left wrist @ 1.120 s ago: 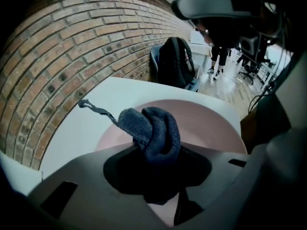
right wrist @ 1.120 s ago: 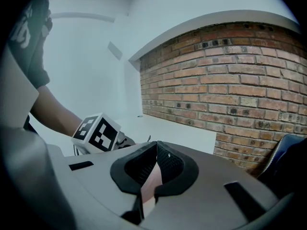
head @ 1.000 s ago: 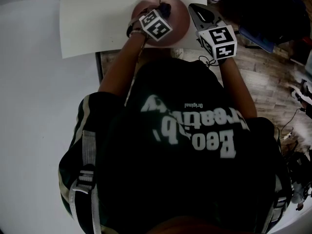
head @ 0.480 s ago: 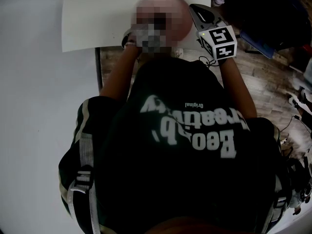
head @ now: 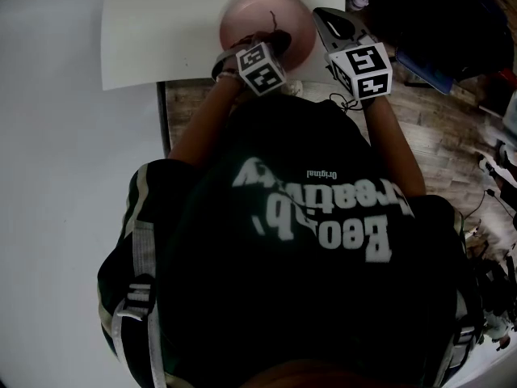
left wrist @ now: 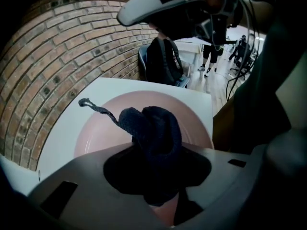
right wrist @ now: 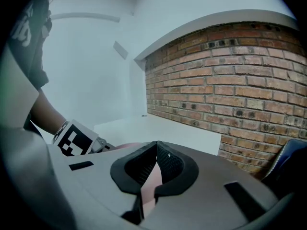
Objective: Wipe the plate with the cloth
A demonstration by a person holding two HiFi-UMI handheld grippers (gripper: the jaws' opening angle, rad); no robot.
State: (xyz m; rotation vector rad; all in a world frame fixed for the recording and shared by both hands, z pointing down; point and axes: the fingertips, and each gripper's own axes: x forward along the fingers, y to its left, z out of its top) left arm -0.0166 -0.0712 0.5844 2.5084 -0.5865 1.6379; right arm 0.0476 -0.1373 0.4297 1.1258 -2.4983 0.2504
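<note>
One plate (head: pixel 250 10) upper centre, one cloth (left wrist: pixel 154 131) clenched in your left gripper (left wrist: pixel 156 178), your right gripper (right wrist: pixel 154 169) clamping the plate rim.

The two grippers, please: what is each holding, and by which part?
The left gripper holds the dark cloth by its bunched middle, over the pink plate. The right gripper pinches the plate's rim.

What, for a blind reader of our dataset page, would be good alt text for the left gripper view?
The left gripper is shut on a bunched dark blue cloth, held over a pink plate on a white table. A loose thread trails from the cloth to the upper left; a brick wall curves along the left side.
</note>
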